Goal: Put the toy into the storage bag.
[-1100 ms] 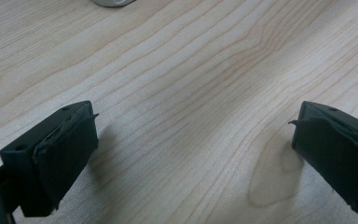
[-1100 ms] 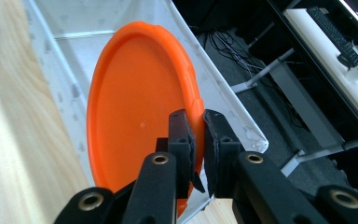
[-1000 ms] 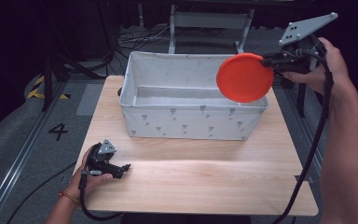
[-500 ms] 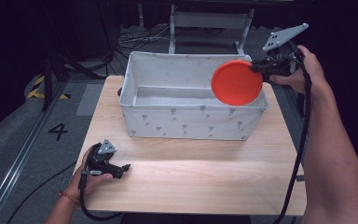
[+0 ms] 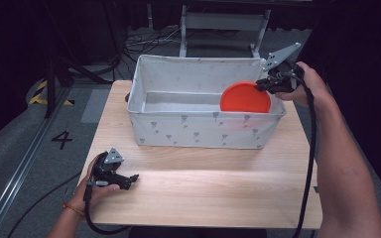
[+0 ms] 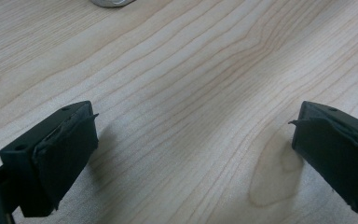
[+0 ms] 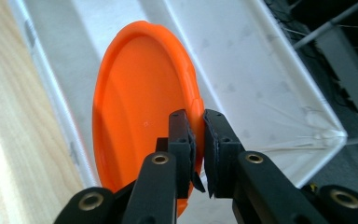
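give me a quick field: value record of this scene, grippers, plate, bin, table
right gripper: shut on the rim of the orange plate, holding it on edge
orange plate: partly down inside the fabric bin, at its right end
fabric bin: white with small grey marks, open top, on the far half of the table
left gripper: open, jaws wide apart, holding nothing, low over bare wood at the table's near left corner
table: light wood

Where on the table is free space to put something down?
The wooden table is bare along the near strip between the fabric bin and the table's front edge, right of the left gripper. Inside the bin, its left half looks free; the right end holds the orange plate, gripped by the right gripper.
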